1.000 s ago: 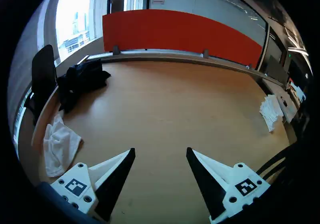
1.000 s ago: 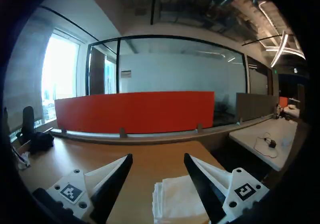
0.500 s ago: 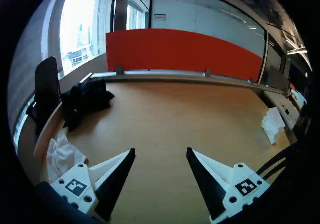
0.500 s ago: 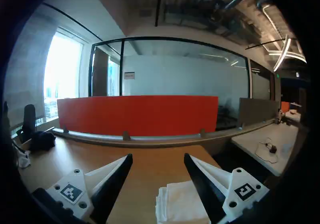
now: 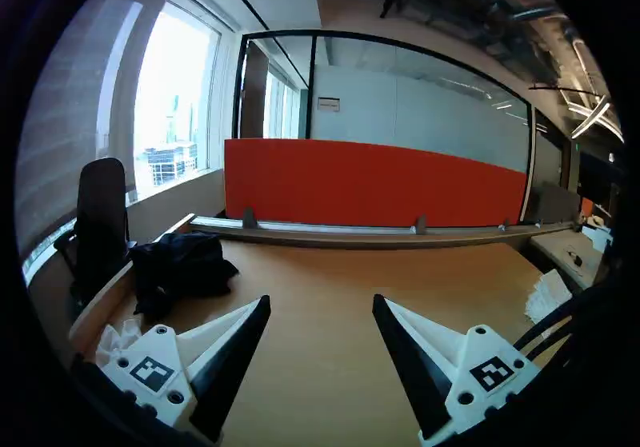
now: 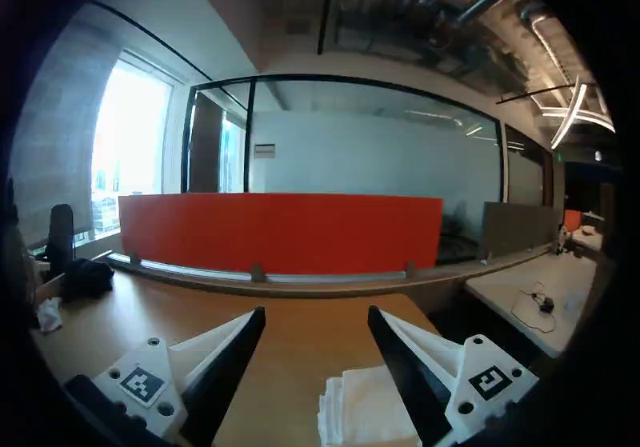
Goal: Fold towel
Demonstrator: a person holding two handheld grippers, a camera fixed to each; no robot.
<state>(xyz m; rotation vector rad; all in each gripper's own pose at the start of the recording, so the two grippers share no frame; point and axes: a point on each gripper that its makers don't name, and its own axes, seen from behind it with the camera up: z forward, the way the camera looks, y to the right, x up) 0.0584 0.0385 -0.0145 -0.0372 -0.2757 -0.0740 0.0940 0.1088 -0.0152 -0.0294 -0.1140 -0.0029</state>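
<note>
The crumpled towel is a loose white heap at the near left corner of the wooden table, partly hidden behind the left gripper. From the right gripper view the same towel is small and far off at the table's left end. The folded stack of white towels sits on the table close under the right gripper, with one edge tucked behind a finger. In the left gripper view that stack lies at the table's right end, well apart from the loose towel.

Both grippers have their fingers spread wide and grip nothing, and I can't tell whether either touches the table.

A black bundle of cloth lies near the loose towel, and a dark office chair stands beside that corner. A red divider runs along the far edge of the table. Off to the right stands a pale side desk with a cable on it.
</note>
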